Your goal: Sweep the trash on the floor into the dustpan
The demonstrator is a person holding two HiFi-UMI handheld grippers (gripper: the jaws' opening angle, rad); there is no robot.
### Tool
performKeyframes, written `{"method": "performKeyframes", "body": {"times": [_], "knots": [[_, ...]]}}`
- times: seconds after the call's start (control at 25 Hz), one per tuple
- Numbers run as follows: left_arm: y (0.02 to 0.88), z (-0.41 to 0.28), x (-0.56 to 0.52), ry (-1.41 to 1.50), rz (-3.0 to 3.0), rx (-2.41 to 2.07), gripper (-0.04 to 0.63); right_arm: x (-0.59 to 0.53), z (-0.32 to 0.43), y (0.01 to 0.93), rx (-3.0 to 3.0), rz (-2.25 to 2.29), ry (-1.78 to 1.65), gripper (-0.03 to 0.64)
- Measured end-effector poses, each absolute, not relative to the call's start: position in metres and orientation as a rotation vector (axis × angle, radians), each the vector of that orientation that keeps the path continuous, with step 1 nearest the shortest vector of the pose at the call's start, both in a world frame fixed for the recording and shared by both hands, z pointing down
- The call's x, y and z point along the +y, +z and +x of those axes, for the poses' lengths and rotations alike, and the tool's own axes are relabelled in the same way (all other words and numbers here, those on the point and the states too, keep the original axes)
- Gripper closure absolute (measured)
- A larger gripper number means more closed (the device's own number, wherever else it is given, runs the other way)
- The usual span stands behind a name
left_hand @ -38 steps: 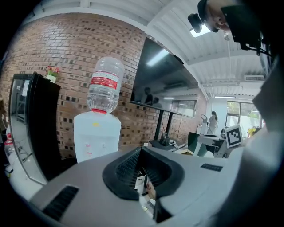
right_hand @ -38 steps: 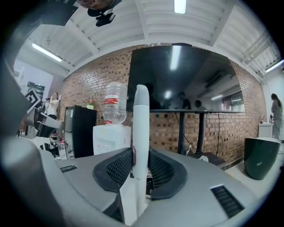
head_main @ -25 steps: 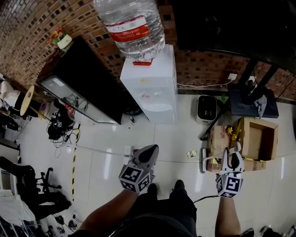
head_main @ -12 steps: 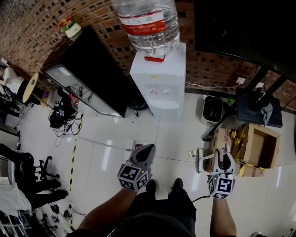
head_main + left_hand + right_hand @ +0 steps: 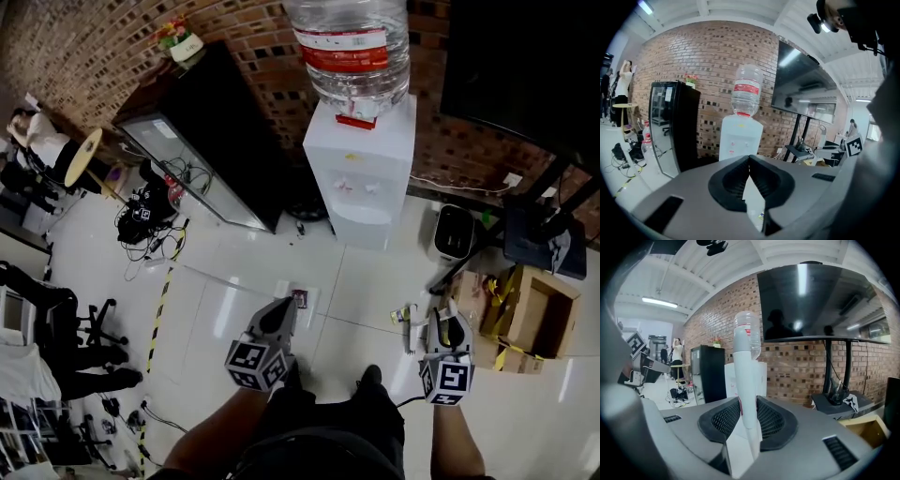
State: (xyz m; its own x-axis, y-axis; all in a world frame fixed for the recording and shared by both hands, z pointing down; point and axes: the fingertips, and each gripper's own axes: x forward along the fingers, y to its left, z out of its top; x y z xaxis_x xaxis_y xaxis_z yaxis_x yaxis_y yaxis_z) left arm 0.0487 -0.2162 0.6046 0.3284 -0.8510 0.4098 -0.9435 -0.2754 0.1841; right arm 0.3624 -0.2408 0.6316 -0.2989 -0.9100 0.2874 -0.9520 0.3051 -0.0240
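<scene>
My right gripper (image 5: 447,321) (image 5: 748,399) is shut on a white handle (image 5: 743,357) that rises between its pads, upright in front of the water dispenser. Just left of it in the head view a white bar-like piece (image 5: 411,330) lies low by the floor; I cannot tell what it is. A small yellow-and-blue wrapper (image 5: 402,314) lies on the tiles beside it. A second small red-and-dark scrap (image 5: 300,299) sits on a white sheet ahead of my left gripper (image 5: 280,309) (image 5: 749,157), which is shut with nothing in it. No dustpan is recognisable.
A white water dispenser (image 5: 362,178) stands against the brick wall, with a black glass-front cabinet (image 5: 216,141) to its left. A small white appliance (image 5: 455,232), a black stand base (image 5: 539,234) and an open cardboard box (image 5: 536,314) crowd the right. Cables (image 5: 145,220) lie at left.
The head view has swung so the dispenser and box sit further right. My right gripper with the handle has drawn left, away from the box. Left gripper dropped slightly left, still shut.
</scene>
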Motion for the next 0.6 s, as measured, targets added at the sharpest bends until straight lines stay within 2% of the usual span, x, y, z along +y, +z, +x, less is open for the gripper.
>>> {"method": "performKeyframes", "body": {"times": [0.6], "knots": [[0.611,-0.141,-0.193,0.314,2.240,-1.513,0.588,-0.220,0.151,0.630,-2.374,1.591,0.279,0.495]]}}
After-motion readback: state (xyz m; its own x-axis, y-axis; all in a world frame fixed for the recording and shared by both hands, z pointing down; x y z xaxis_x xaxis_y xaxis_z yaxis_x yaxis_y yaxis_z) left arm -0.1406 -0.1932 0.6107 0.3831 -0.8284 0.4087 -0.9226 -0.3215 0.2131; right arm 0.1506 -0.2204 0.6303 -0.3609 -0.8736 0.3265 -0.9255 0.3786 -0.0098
